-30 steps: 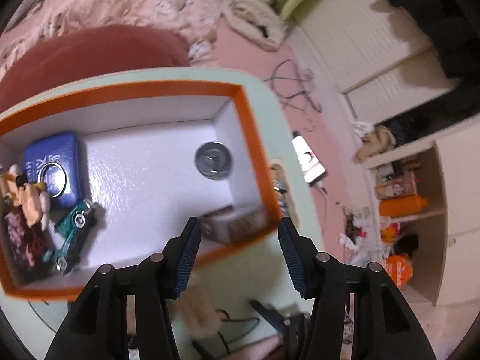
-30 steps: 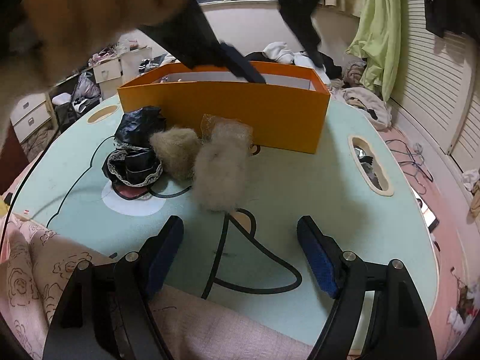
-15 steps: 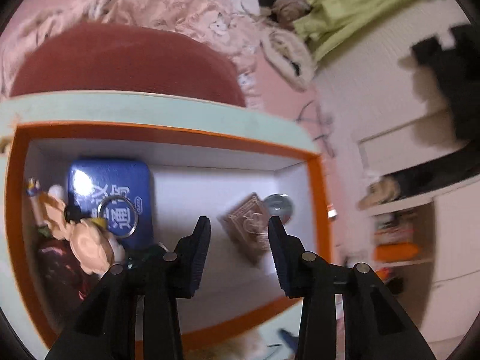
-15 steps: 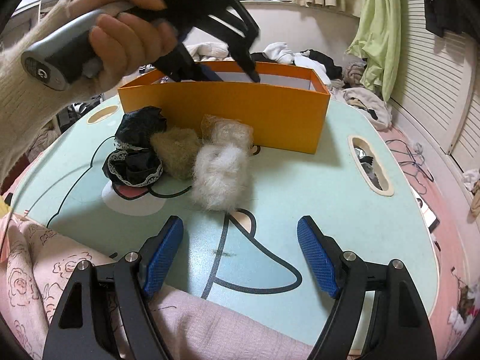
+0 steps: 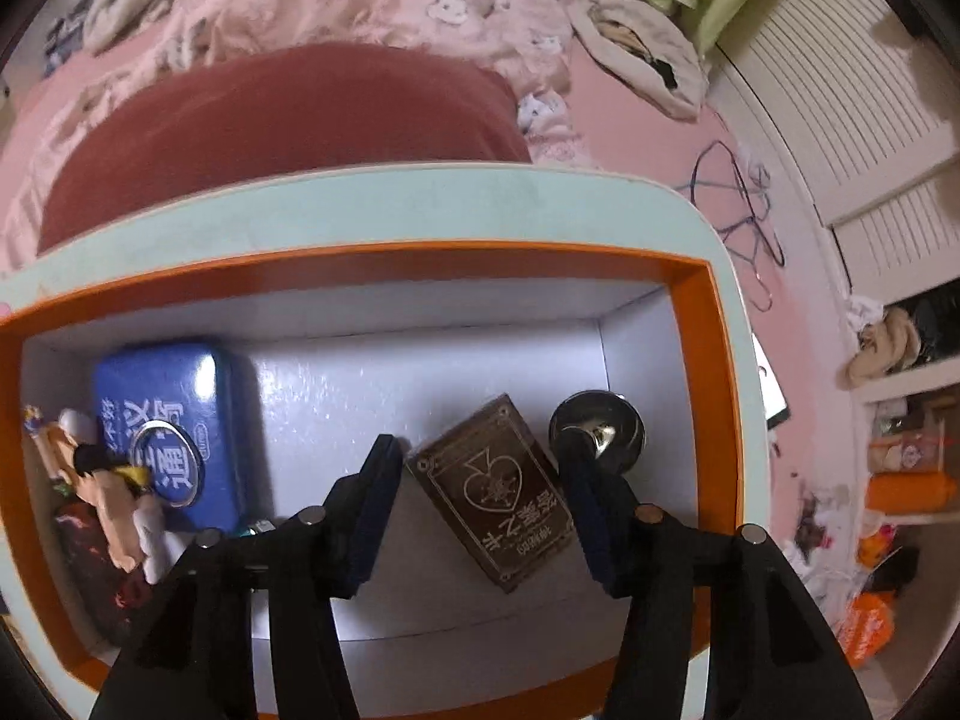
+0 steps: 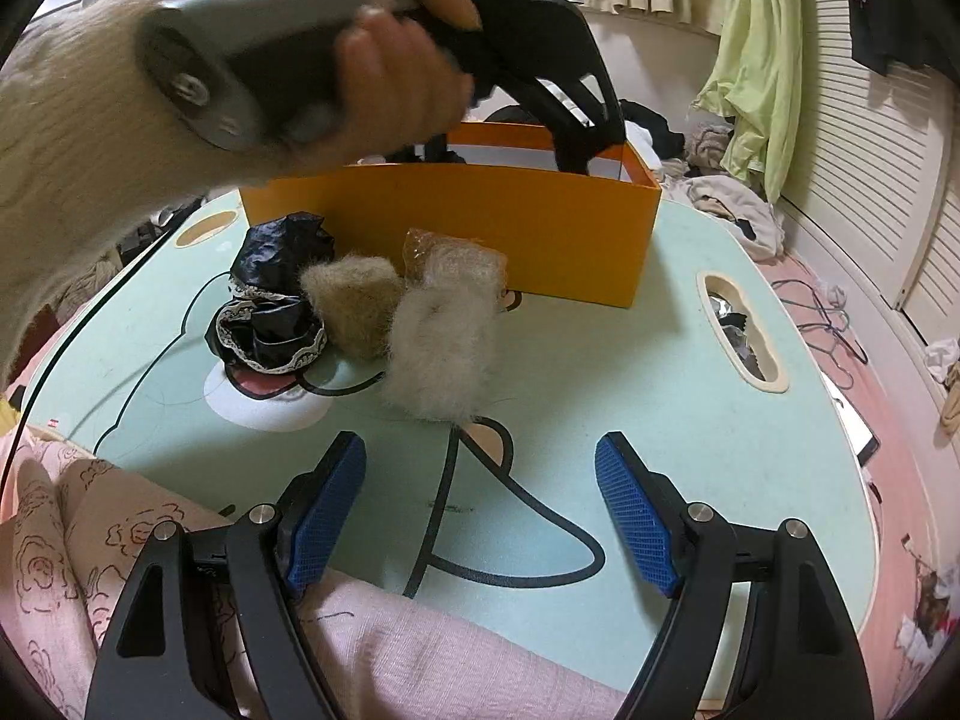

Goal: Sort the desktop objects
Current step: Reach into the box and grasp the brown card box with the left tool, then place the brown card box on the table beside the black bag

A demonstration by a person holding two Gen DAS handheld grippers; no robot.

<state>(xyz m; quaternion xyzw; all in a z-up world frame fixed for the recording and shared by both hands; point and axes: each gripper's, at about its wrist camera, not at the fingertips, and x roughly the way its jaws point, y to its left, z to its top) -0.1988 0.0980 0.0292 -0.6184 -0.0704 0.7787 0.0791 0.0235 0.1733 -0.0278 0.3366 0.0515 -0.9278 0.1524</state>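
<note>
While the left gripper (image 5: 483, 474) points down into the orange box (image 5: 699, 360), its jaws have just been opening — the brown card box (image 5: 495, 489) lies on the white floor between them, pads clear of it. Over the table (image 6: 630, 372), the right gripper (image 6: 480, 504) hangs spread and empty, near the fur pieces (image 6: 438, 330).

Glossy blue tin (image 5: 174, 426); fluffy pale fur tuft (image 6: 441, 339).
</note>
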